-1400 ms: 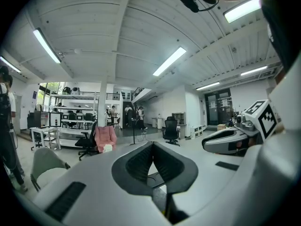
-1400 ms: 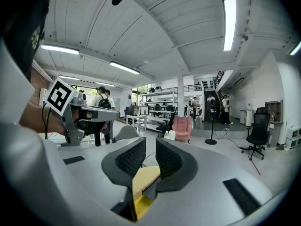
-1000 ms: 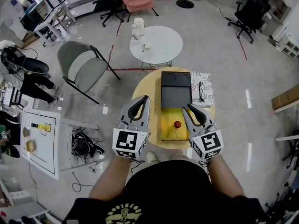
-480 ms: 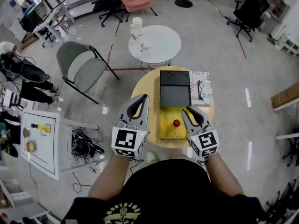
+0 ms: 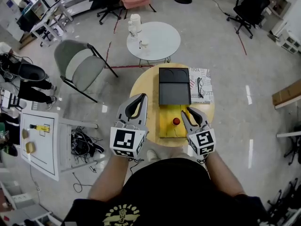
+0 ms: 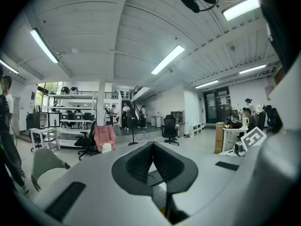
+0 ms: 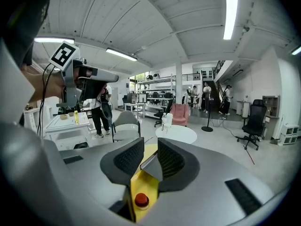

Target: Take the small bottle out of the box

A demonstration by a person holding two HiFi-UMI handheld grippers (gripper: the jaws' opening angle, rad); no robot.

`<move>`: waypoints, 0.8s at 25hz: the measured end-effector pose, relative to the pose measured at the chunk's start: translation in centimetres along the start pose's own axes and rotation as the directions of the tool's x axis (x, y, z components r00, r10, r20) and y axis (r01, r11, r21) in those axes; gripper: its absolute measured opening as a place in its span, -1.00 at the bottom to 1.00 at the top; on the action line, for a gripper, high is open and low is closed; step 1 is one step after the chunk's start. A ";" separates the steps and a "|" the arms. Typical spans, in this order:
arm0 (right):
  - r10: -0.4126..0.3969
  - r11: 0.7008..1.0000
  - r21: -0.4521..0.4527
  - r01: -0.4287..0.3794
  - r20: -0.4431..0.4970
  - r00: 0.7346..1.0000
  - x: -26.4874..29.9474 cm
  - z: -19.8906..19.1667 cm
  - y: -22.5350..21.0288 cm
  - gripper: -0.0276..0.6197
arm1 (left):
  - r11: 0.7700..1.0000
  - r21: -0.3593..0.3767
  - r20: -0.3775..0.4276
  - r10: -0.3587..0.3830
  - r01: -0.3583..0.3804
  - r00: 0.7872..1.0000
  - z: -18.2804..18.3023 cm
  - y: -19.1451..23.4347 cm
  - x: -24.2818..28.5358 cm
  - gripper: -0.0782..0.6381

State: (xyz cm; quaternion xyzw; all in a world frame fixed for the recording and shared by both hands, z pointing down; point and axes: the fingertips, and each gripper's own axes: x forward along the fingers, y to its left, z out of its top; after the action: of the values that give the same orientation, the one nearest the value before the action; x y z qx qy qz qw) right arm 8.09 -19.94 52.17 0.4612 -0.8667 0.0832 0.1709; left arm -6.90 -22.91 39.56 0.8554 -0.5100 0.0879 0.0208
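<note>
Jaws of right gripper (image 5: 188, 111) just opening (empty) over box (image 5: 167, 126) edge

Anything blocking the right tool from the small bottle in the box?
Nothing visible. The lid lies flipped back, the small bottle sits exposed in the box, and the right tool, jaws just opening and empty, is near it.

Black T-shirt (image 5: 160, 192), yellow print, perhaps lettering; grey left gripper (image 5: 141, 98) and right gripper (image 5: 186, 110), black-and-white marker cubes (image 5: 128, 142).

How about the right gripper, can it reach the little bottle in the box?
Probably yes: the box lies open, the bottle stands uncovered, and the right gripper, jaws just opening and empty, hovers beside it.
</note>
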 end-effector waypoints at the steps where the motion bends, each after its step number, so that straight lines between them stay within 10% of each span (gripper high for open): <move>1: 0.000 1.000 -0.001 0.000 -0.007 1.000 0.1 -0.5 0.0 -0.59 | 1.000 -0.001 -0.002 0.002 -0.002 1.000 -0.1 0.1 0.0 -0.74; 20: 0.054 0.998 -0.016 -0.056 -0.128 0.990 2.8 -6.8 1.2 -0.53 | 1.000 -0.008 -0.016 0.025 -0.026 1.000 -0.9 1.2 0.0 -0.74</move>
State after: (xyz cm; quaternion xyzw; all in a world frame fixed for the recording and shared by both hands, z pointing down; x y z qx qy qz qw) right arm 7.14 -19.42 59.56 0.4291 -0.8672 0.1085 0.2282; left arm -8.11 -23.35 40.36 0.8480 -0.5211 0.0929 0.0274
